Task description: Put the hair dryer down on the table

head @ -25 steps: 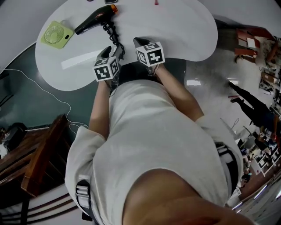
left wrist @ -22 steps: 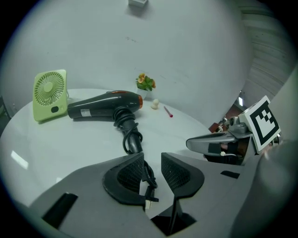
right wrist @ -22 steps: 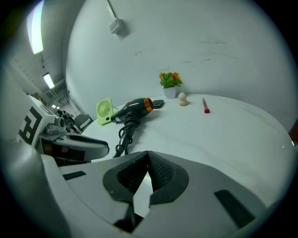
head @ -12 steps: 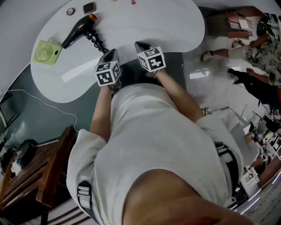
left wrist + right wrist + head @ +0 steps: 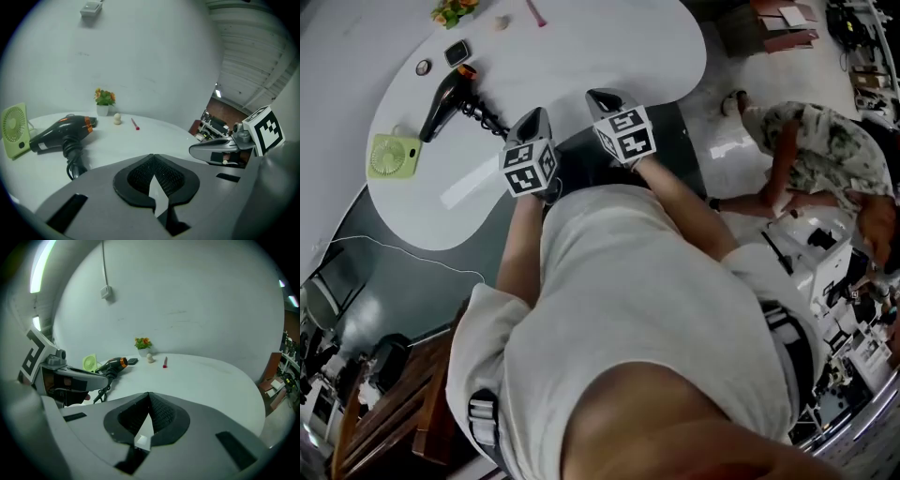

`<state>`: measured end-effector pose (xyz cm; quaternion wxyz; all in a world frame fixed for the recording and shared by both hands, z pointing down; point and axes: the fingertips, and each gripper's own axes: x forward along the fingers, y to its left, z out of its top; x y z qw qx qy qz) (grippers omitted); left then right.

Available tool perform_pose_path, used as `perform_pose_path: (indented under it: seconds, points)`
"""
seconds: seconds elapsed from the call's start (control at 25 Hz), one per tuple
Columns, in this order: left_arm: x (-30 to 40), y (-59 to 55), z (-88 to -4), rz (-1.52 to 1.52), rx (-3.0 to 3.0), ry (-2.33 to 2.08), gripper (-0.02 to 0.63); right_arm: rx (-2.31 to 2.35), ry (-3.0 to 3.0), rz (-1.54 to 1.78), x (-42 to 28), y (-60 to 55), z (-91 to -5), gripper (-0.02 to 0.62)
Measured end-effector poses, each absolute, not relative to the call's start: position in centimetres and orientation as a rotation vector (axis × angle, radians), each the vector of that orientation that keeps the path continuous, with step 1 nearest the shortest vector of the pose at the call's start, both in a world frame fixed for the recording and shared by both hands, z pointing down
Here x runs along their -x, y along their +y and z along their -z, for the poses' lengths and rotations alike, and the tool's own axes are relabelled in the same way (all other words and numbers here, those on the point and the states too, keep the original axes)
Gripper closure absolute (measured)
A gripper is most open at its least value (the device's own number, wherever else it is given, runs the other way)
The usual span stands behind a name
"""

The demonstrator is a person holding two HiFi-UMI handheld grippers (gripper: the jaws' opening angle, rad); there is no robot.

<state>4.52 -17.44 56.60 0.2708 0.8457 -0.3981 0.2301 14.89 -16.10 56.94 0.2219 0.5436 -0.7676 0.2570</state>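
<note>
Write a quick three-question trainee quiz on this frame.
1. True or false: the hair dryer lies on the table, and no gripper holds it.
2. What stands beside the hair dryer's rear end? A) green fan B) mug C) book
3. Fill in: the jaws of the left gripper and right gripper are both ___.
Key: 1 true; 2 A; 3 shut.

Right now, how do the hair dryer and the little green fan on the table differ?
The hair dryer is black with an orange band; the fan is light green. The hair dryer lies on its side; the fan stands upright. The hair dryer is a long barrel trailing a dark cord; the fan is a flat square with a round grille. Both sit close together on the white table.
</note>
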Motion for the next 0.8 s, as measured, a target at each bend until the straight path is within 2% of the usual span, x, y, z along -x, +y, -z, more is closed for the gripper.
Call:
perform_pose_path:
  seconds: [0.36, 0.8]
  points:
    - [-5.8, -19.8, -46.8, -0.408, -2.455, -1.177, 0.588, -1.672, -2.256, -0.429, -16.1, -18.7, -46.7, 0.597]
    - [-3.8, -20.6, -36.4, -0.199, -2.593, -1.404, 0.588, -1.705, -2.414, -0.179, -14.4, -20.1, -36.9, 0.597]
